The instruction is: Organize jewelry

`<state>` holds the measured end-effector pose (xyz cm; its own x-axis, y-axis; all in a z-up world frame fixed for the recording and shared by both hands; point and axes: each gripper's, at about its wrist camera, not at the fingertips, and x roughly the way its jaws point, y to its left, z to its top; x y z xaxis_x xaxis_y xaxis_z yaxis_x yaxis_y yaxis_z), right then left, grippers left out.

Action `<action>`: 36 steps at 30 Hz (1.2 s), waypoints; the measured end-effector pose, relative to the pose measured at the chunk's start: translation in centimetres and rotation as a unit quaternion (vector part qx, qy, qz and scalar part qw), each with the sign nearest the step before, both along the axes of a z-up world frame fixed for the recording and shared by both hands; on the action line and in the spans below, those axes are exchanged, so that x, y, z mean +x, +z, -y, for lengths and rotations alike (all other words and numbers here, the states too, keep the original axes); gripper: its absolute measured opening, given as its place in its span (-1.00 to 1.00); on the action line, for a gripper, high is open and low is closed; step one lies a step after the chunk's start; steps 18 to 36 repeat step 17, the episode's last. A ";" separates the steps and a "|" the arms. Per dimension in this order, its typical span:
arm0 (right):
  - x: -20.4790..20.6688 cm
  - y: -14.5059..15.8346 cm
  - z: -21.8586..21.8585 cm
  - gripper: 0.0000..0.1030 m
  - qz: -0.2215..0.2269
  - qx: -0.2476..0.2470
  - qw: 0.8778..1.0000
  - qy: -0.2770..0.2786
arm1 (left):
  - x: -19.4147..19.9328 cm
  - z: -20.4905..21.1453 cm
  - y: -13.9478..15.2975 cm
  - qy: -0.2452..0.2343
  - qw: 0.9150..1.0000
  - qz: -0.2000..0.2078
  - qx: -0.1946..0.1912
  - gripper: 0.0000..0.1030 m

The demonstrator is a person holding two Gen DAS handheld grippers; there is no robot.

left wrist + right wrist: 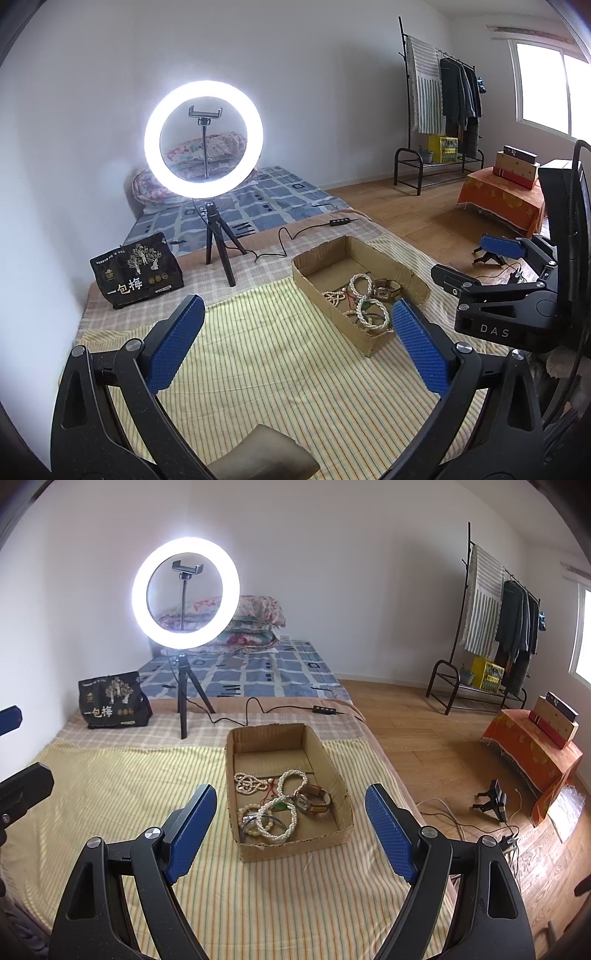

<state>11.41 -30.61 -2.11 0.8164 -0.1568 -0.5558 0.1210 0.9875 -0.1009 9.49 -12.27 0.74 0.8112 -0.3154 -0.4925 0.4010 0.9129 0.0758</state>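
Jewelry: pearl strands (280, 805), a watch (312, 799) and bangles lie tangled inside the cardboard box (341, 775) on my striped cloth (110, 775).
Left gripper (297, 345): jaws spread, empty.
Right gripper (290, 829): jaws spread, empty, above the box.
My approach: I'd descend slowly and pinch one loose piece.

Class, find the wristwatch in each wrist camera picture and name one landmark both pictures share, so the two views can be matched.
Left wrist view: the wristwatch lies in the cardboard box, right of centre, beyond the right finger tip.
Right wrist view: the wristwatch lies in the same box, near its right wall, centre of the picture.
Shared landmark: the lit ring light on its tripod behind the box.
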 end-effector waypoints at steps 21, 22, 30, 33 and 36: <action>0.1 0.0 -0.2 0.60 -0.001 -0.010 1.000 0.000 | 0.2 -0.1 0.0 0.004 1.000 -0.014 -0.013 1.00; 0.1 0.0 -0.2 0.60 -0.001 -0.010 1.000 0.000 | 0.2 -0.1 0.0 0.004 1.000 -0.014 -0.013 1.00; 0.1 0.0 -0.2 0.60 -0.001 -0.010 1.000 0.000 | 0.2 -0.1 0.0 0.004 1.000 -0.014 -0.013 1.00; 0.1 0.0 -0.2 0.60 -0.001 -0.010 1.000 0.000 | 0.2 -0.1 0.0 0.004 1.000 -0.014 -0.013 1.00; 0.1 0.0 -0.2 0.60 -0.001 -0.010 1.000 0.000 | 0.2 -0.1 0.0 0.004 1.000 -0.014 -0.013 1.00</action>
